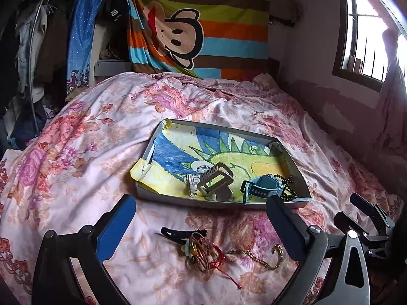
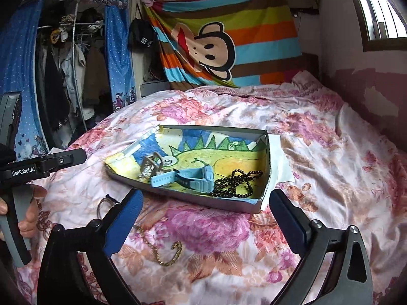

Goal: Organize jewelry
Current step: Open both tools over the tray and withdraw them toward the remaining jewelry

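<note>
Both claws are held wide apart over the flowery bedspread [image 1: 76, 137], nothing pinched in either one. Right between the left claw [image 1: 201, 218] fingers a tangle of cord bracelets [image 1: 201, 251] is seen, with a black hair clip [image 1: 178, 233] touching its far side and a gold chain [image 1: 257, 255] just to the right of it. Straight ahead of that claw a shallow tray [image 1: 162, 195] lined with a dinosaur drawing is parked, and inside it a white clip [image 1: 191, 185], a tan claw clip [image 1: 216, 181], a blue watch [image 1: 264, 186] and black beads [image 1: 288, 189] are lined up along the near wall. From the right claw [image 2: 203, 218], the same tray [image 2: 193, 198] is found just ahead, the chain [image 2: 168, 253] near its left finger.
</note>
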